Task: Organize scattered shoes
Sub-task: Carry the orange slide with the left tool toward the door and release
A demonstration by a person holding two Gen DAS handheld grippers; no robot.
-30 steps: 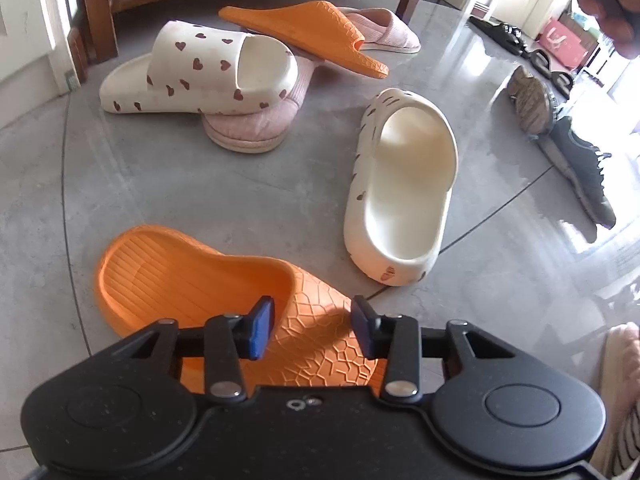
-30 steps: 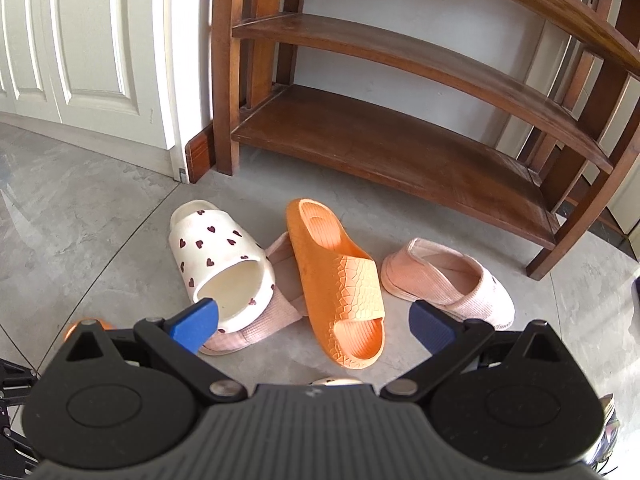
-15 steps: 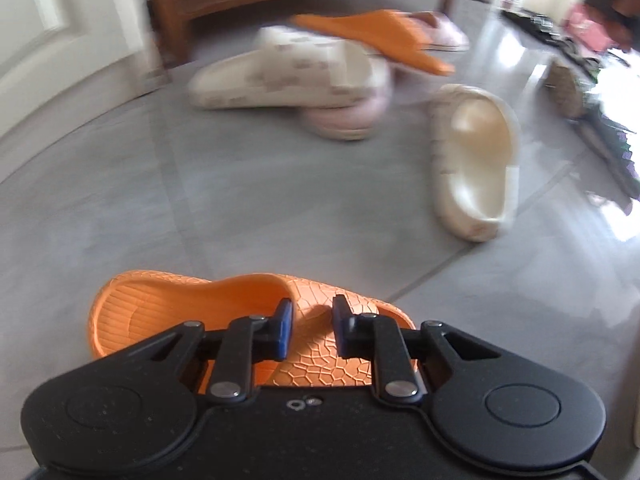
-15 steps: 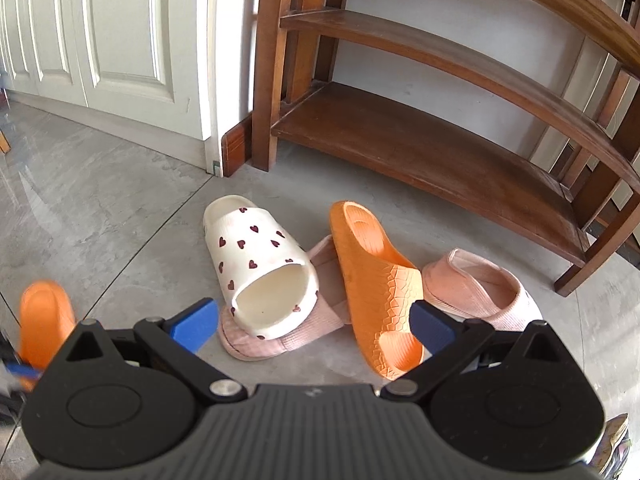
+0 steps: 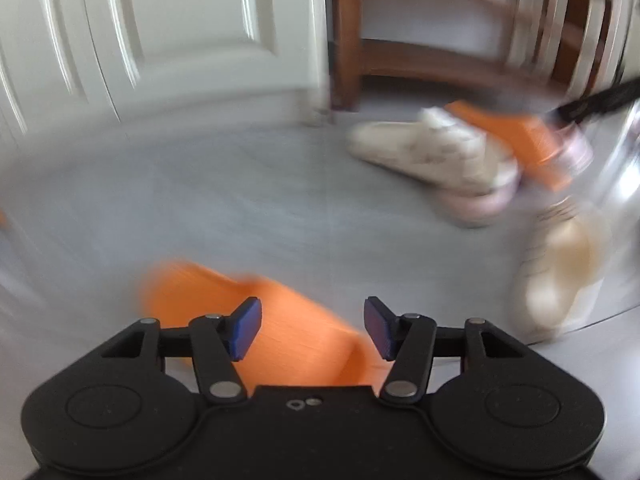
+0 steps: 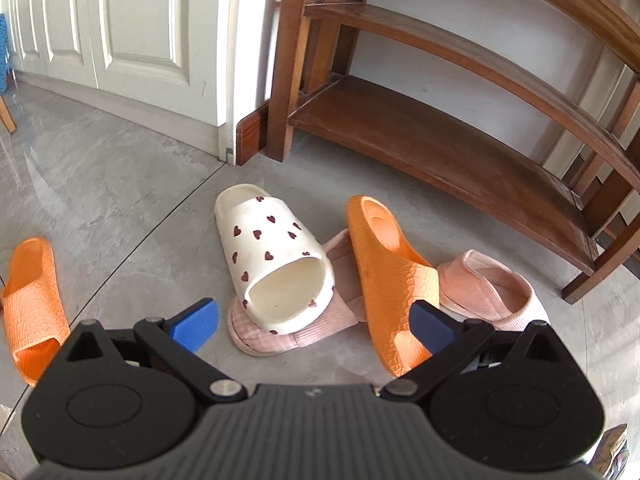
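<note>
My left gripper [image 5: 312, 328] hangs just over a blurred orange slipper [image 5: 200, 292]. Its jaws are opening, the blue pads stand apart and neither presses on the slipper. That slipper [image 6: 32, 304] lies flat on the grey floor, far left in the right wrist view. My right gripper [image 6: 312, 326] is wide open and holds nothing, above a heap of shoes. In the heap, a white slipper with hearts [image 6: 276, 252] rests on a pink slipper [image 6: 280, 336]. The second orange slipper [image 6: 392, 272] leans beside them on its edge.
A wooden shoe rack [image 6: 440, 136] with bare shelves stands behind the heap. Another pink slipper [image 6: 488, 292] lies in front of it. White panelled doors [image 6: 140, 20] fill the left. A second white slipper [image 5: 560, 280] lies on the floor at right in the left wrist view.
The left gripper closed on the orange slipper, carried it leftward toward the doors, and now its jaws have parted with the slipper lying flat. The right gripper has drifted a little closer to the heap.
</note>
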